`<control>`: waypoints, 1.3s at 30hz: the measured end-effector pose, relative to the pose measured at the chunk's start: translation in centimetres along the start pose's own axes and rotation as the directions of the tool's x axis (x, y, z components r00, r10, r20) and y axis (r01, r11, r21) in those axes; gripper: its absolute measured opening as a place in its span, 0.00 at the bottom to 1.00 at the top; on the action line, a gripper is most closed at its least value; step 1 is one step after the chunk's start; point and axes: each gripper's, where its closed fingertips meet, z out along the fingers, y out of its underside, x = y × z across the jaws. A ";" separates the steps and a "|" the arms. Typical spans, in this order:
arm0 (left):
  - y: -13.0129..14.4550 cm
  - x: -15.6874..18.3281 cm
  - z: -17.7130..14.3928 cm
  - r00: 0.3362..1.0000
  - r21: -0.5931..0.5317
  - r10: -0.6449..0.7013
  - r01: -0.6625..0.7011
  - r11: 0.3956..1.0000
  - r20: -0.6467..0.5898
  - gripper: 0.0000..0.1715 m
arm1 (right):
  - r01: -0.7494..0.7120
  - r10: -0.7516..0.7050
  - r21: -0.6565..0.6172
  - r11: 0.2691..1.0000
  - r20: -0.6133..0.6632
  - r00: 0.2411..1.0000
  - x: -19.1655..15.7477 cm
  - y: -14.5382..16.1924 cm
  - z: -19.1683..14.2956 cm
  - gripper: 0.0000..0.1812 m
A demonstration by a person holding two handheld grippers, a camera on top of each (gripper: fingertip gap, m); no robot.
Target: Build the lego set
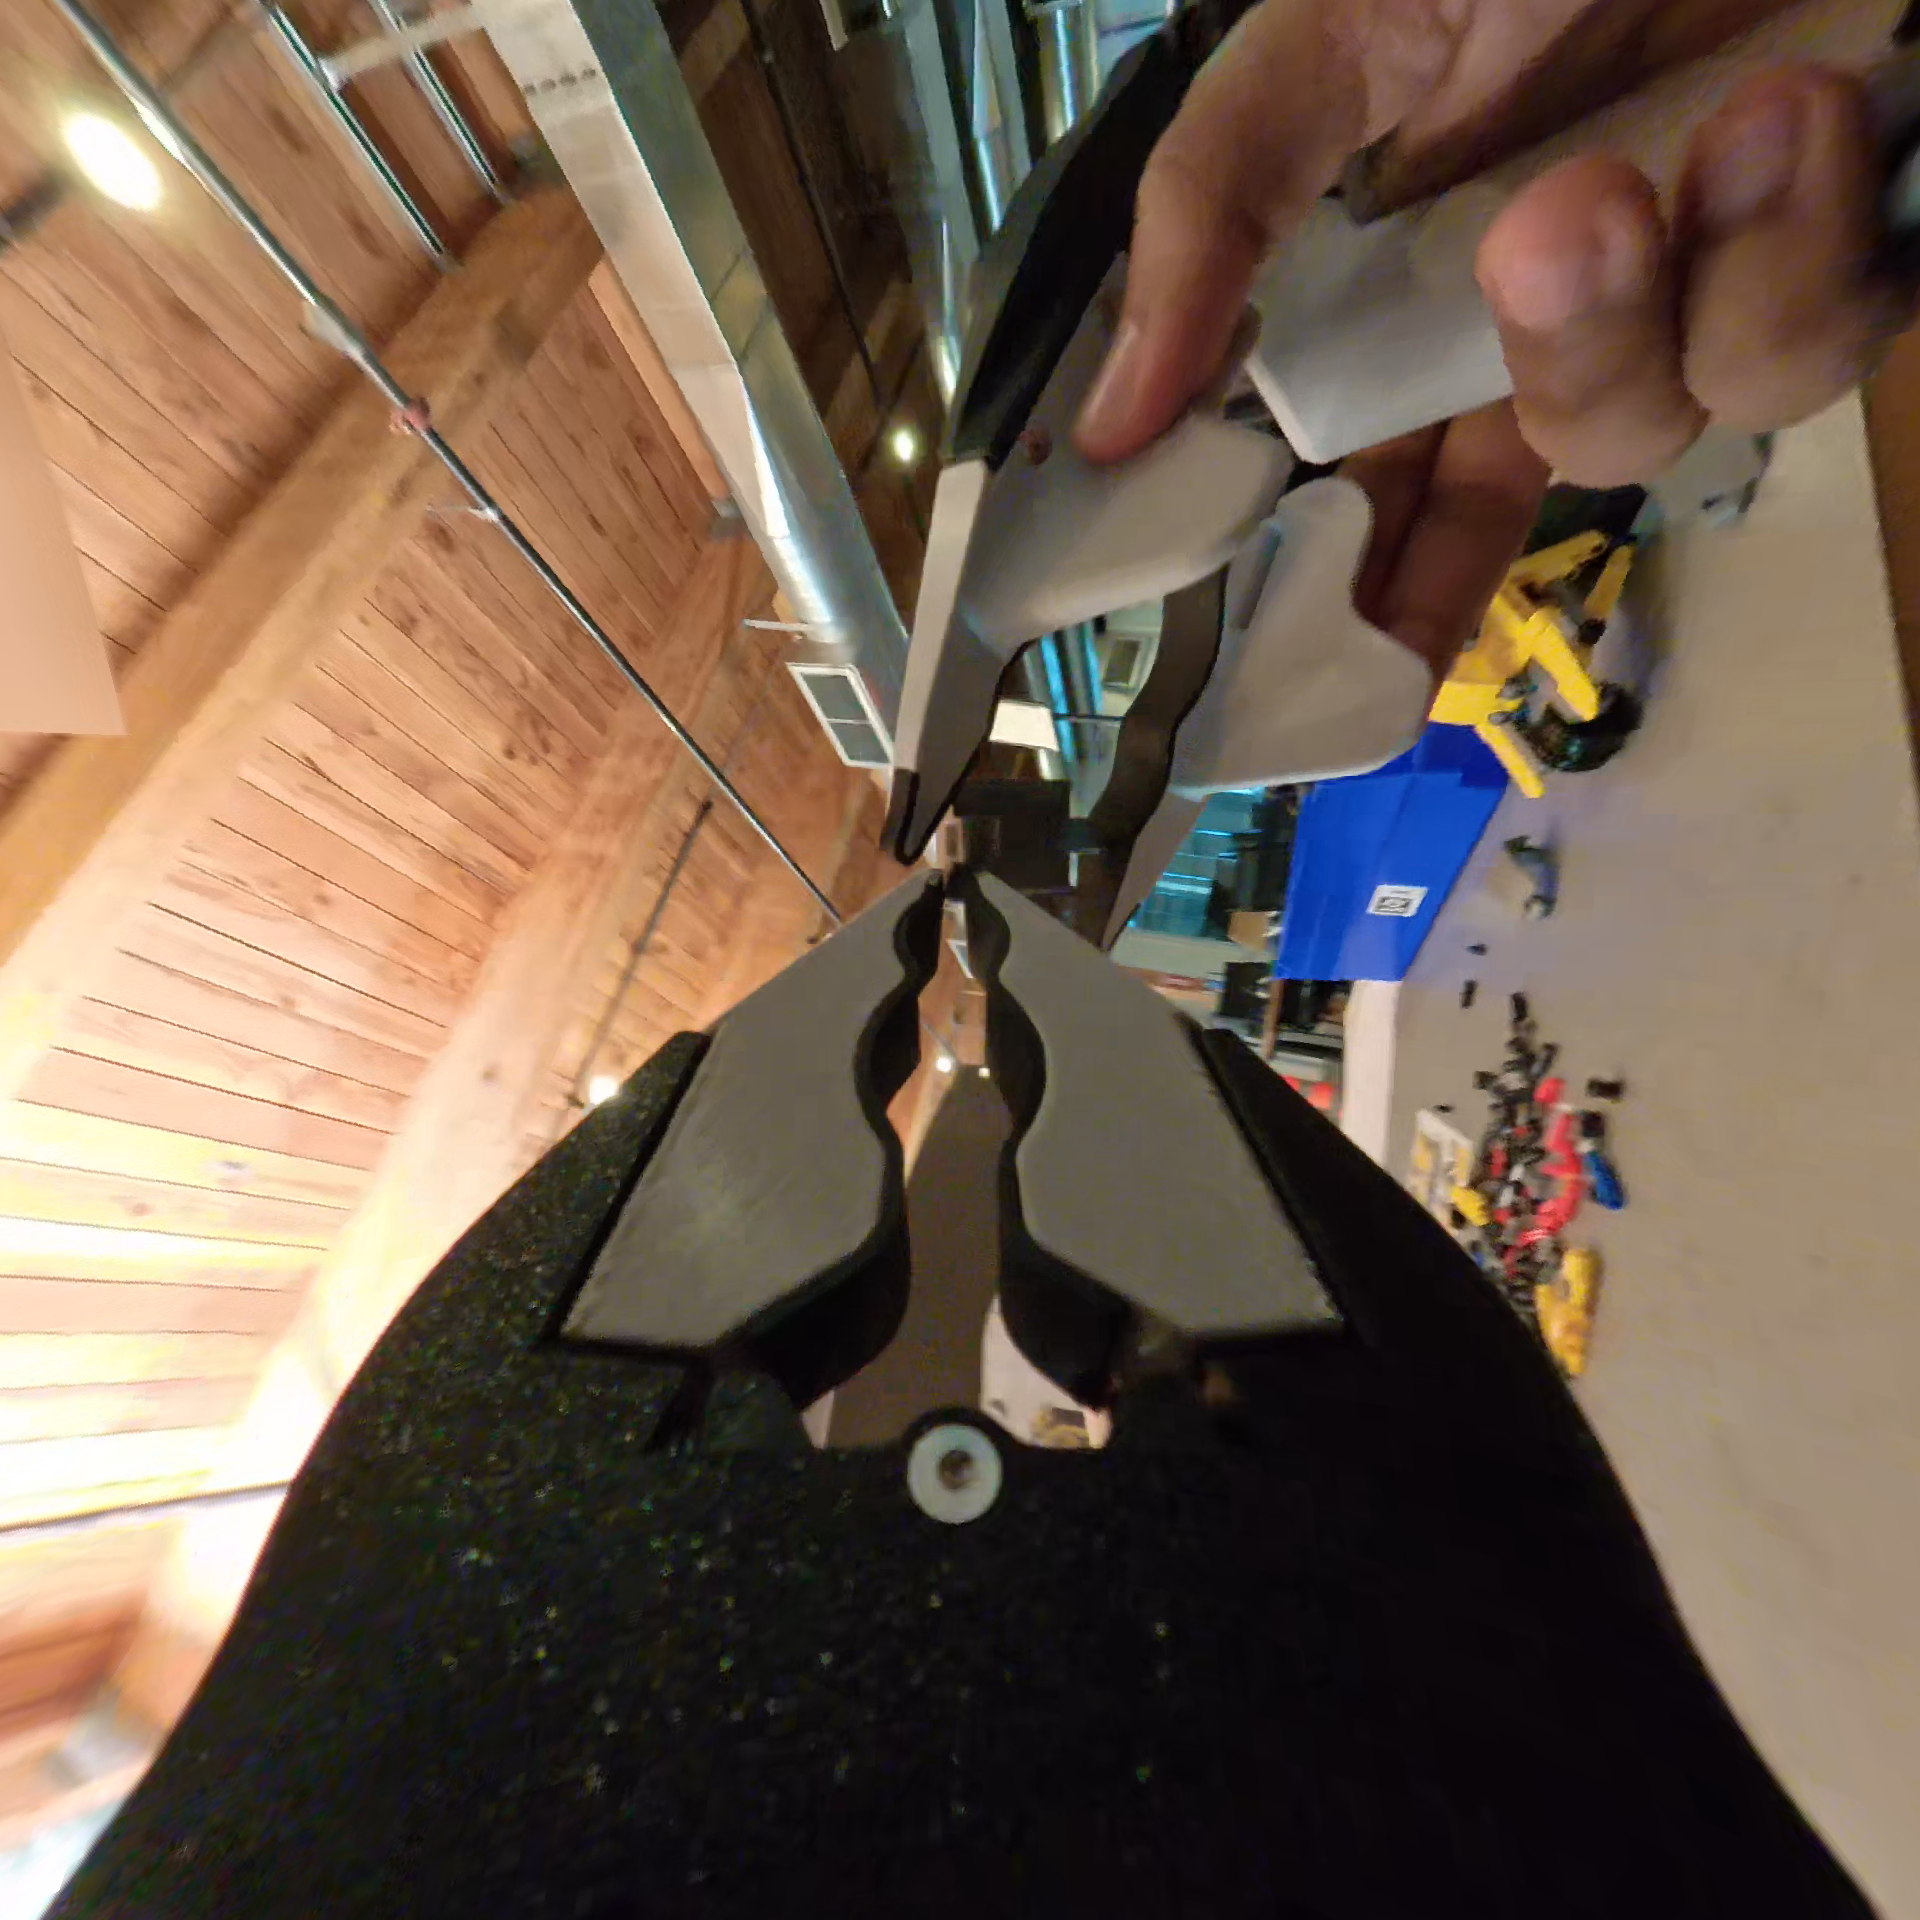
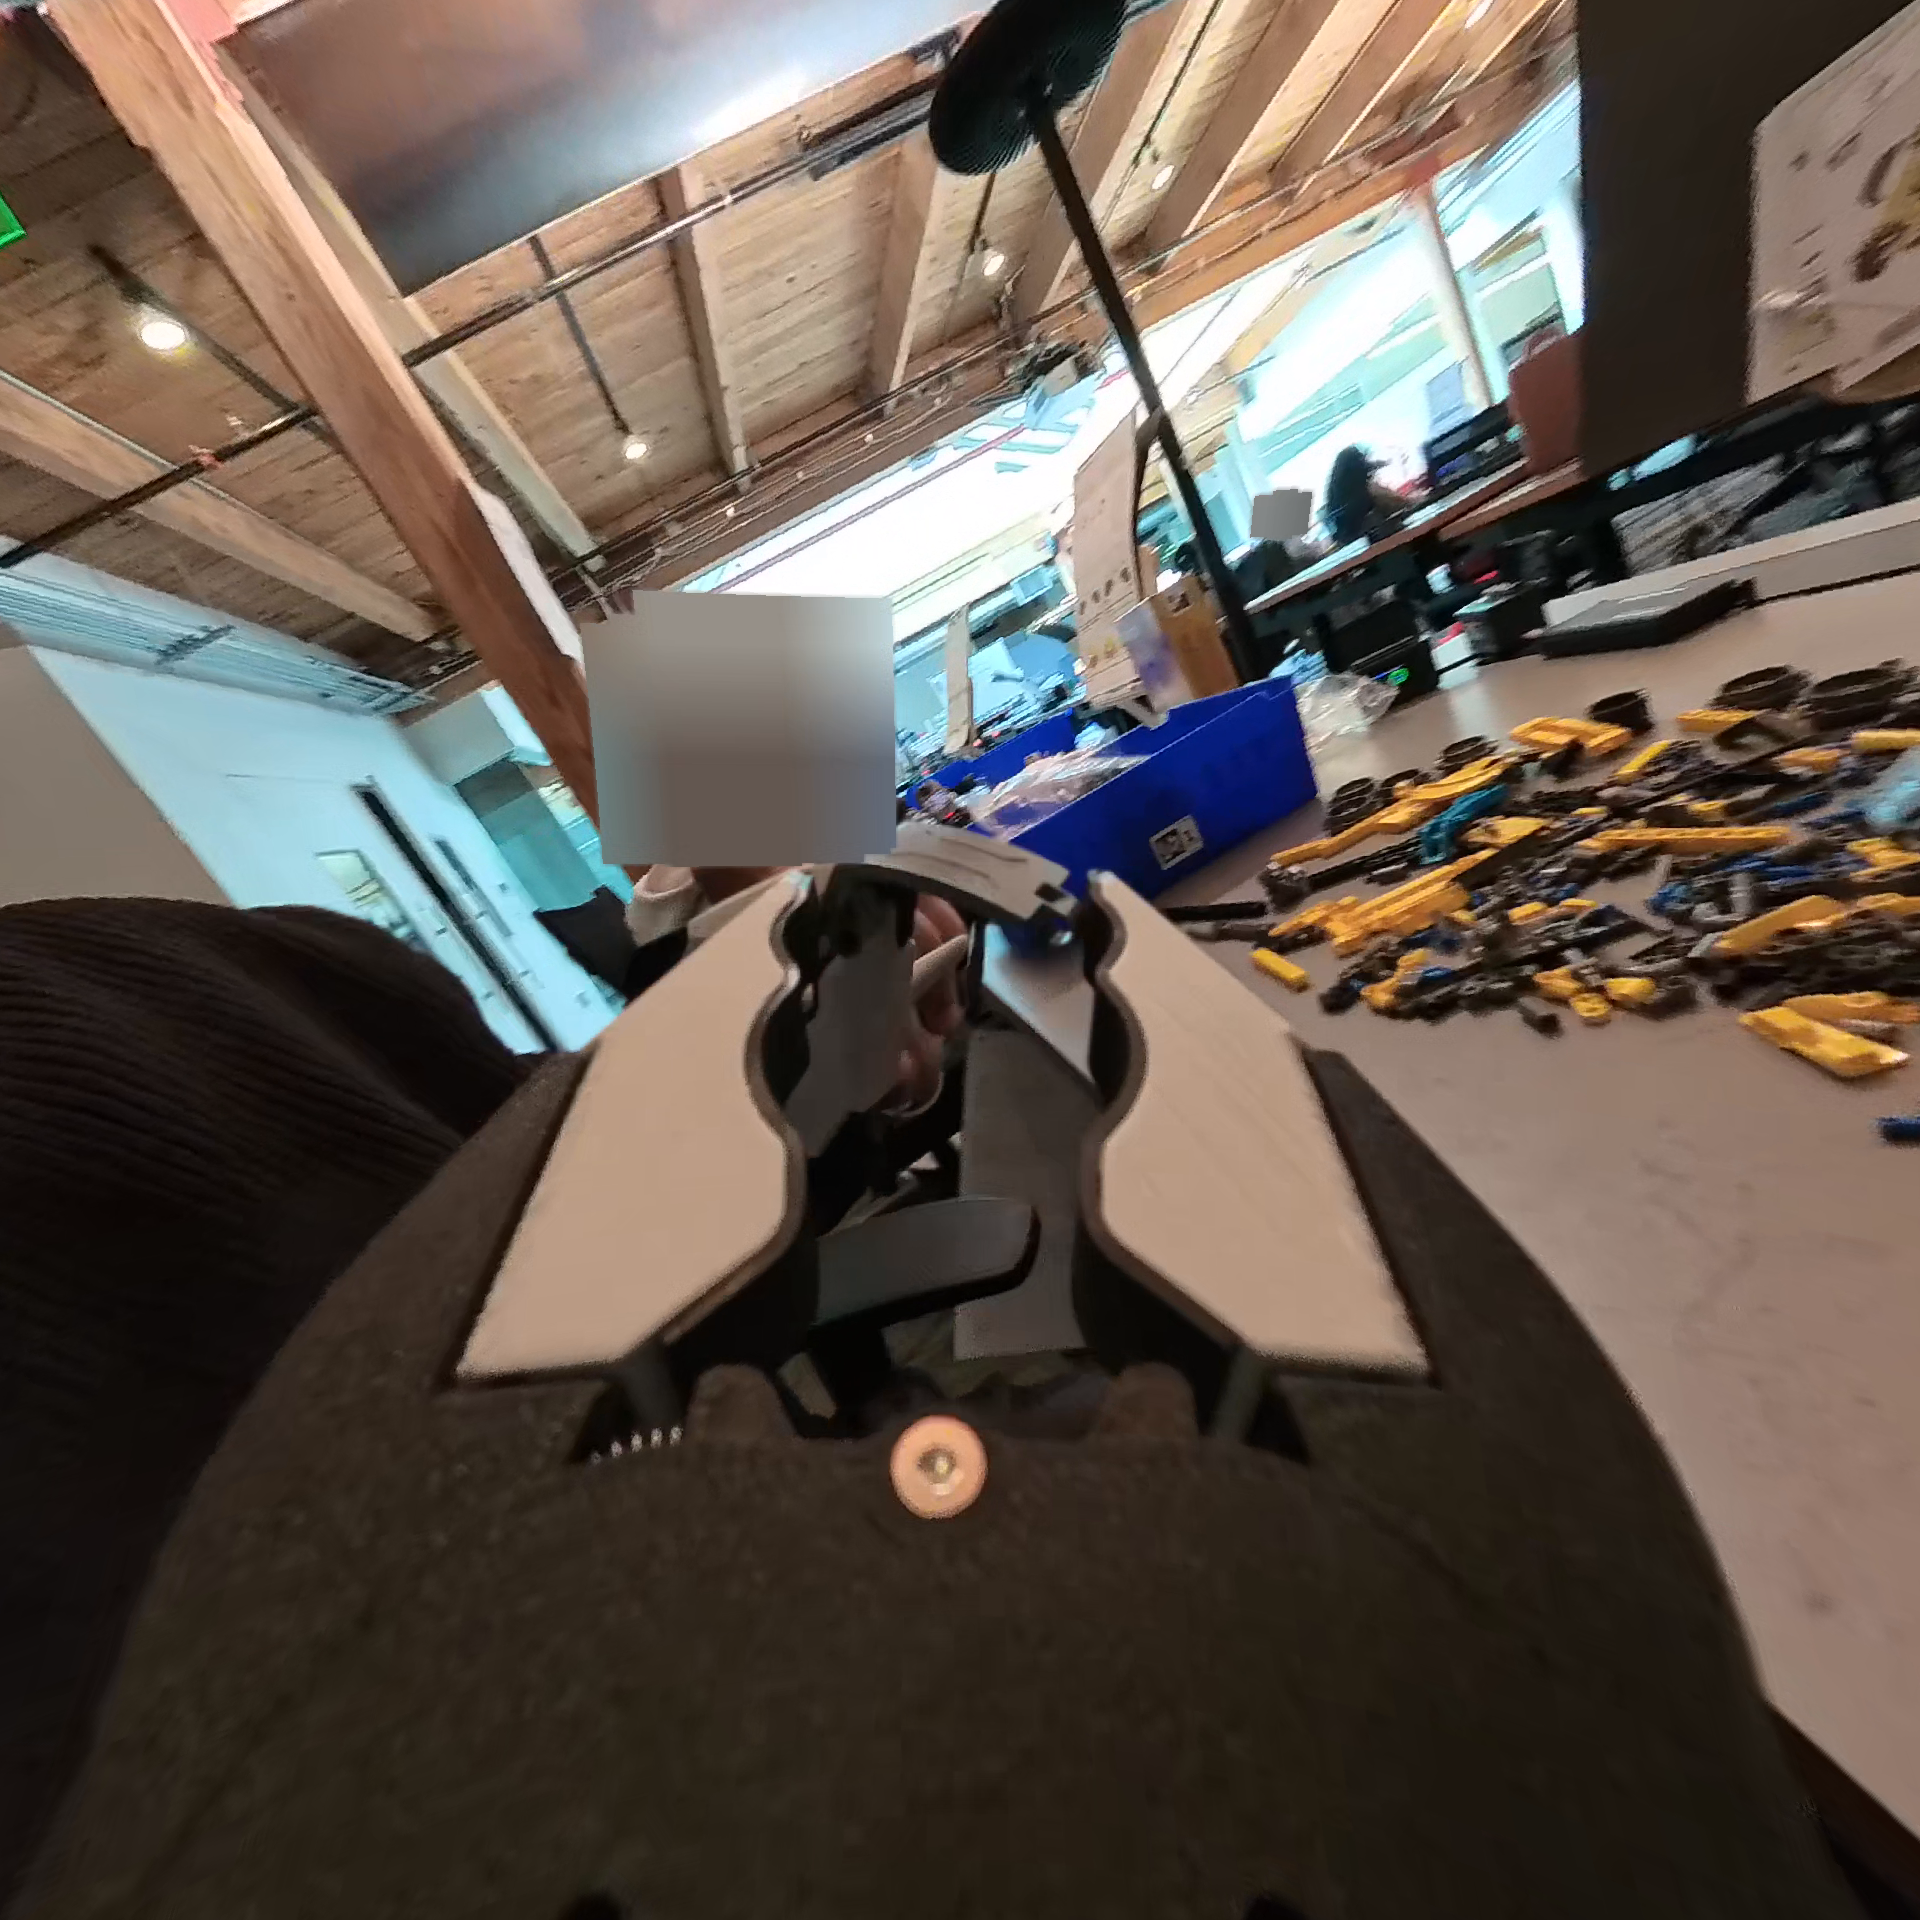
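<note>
Right up close: matte black left gripper (image 1: 953,883), grey fingers pinched nearly shut, tips all but touching. Can't make out anything tiny caught in there. Just beyond, tip to tip with it: grey-and-black right gripper (image 2: 945,894) in a bare hand (image 1: 1455,260), fingers spread wide, gripping nothing, straddling the nose of the left one. Dark ribbed sleeve (image 2: 208,1143) hard against its left side.

Biggest worry, just guessing: a clash of the two sets of tips, with so little air between them and both held up off the pale grey bench (image 2: 1558,1299). One small wobble and probably a knock, or some small bit lost in the mess below.

Further out on the bench: loose heap of yellow, black and blue plastic building pieces (image 2: 1621,883) toward the far edge, a smaller red-and-black scatter (image 1: 1527,1174), a half-built yellow model (image 1: 1538,644). Right at the far edge, blue plastic bin (image 2: 1195,769) stuffed with clear bags. Behind that, black pole with a round disc on top (image 2: 1122,312), desks, wooden ceiling beams. Nothing between grippers and heap.
</note>
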 end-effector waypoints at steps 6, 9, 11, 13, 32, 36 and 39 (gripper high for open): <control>1.1 -0.6 0.0 0.979 -0.052 -0.200 0.202 0.978 0.029 0.01 | 0.210 -0.179 0.104 0.972 -0.252 0.951 2.7 -2.7 -3.4 0.28; 3.3 0.7 0.0 0.902 -0.160 -0.433 0.427 0.890 -0.004 0.01 | 0.497 -0.430 0.007 0.868 -0.491 0.758 4.5 -3.7 -5.3 0.28; 4.8 2.6 0.2 0.808 -0.254 -0.587 0.559 0.790 -0.047 0.01 | 0.645 -0.574 -0.106 0.757 -0.580 0.578 5.1 -3.8 -5.9 0.28; 5.7 4.8 0.6 0.694 -0.340 -0.714 0.652 0.678 -0.091 0.01 | 0.717 -0.654 -0.197 0.669 -0.615 0.440 5.7 -3.5 -6.0 0.28; 0.3 6.0 2.2 -0.400 -0.465 -0.847 0.859 -0.213 -0.351 0.26 | 0.822 -0.766 -0.255 0.510 -0.569 0.299 6.5 -1.6 -5.4 0.28; 0.0 6.5 2.7 -0.371 -0.470 -0.857 0.864 -0.178 -0.357 0.26 | 0.782 -0.740 -0.206 0.589 -0.525 0.420 6.9 -0.9 -5.1 0.28; 0.9 7.5 3.3 -0.359 -0.492 -0.884 0.852 -0.179 -0.299 0.26 | 0.754 -0.734 -0.215 0.621 -0.496 0.464 7.7 0.0 -4.8 0.28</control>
